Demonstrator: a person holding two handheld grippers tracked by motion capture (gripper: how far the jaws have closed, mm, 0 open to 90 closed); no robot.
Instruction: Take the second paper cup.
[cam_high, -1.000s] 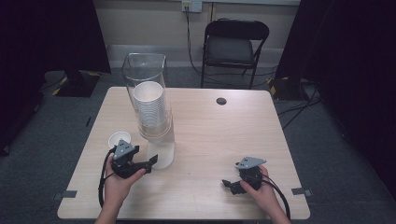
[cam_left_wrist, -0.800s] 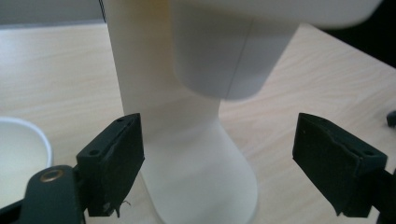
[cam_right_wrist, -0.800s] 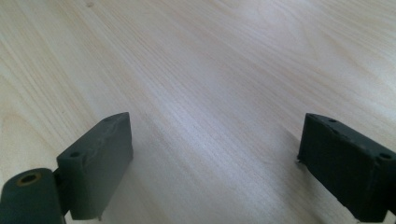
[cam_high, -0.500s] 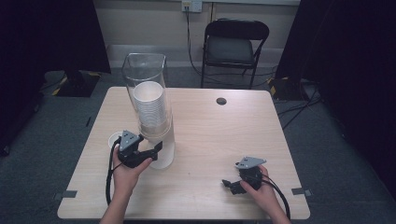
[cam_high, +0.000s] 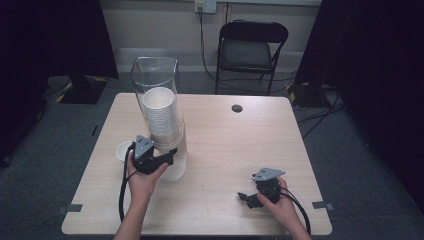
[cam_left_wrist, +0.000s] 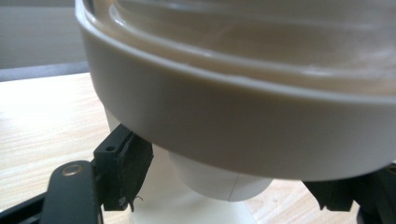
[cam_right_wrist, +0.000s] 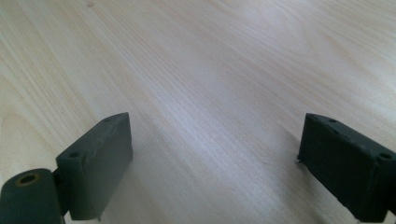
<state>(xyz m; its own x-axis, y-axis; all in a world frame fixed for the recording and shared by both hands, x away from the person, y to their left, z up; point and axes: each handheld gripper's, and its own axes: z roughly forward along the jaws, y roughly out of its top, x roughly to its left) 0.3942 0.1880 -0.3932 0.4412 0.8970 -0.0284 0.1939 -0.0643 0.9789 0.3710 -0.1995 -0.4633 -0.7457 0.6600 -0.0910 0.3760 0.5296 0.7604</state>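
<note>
1. Left gripper (cam_left_wrist: 224, 186) jaws have just been closing either side of the lowest paper cup (cam_left_wrist: 219, 179) hanging under the dispenser (cam_high: 165, 125); pads not yet pressing, so not gripping.
2. Advice: closing squarely below the dispenser collar (cam_left_wrist: 233, 135), then pulling straight down.
3. Right gripper (cam_high: 246, 197) is resting released on the table (cam_high: 225, 140), right of the dispenser.
4. A loose cup (cam_high: 122, 150) is standing left of the dispenser.

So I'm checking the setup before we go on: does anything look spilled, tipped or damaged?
Nothing stands out. The cup dispenser stands upright on the table, a single paper cup sits upright beside it, and nothing is spilled.
</note>
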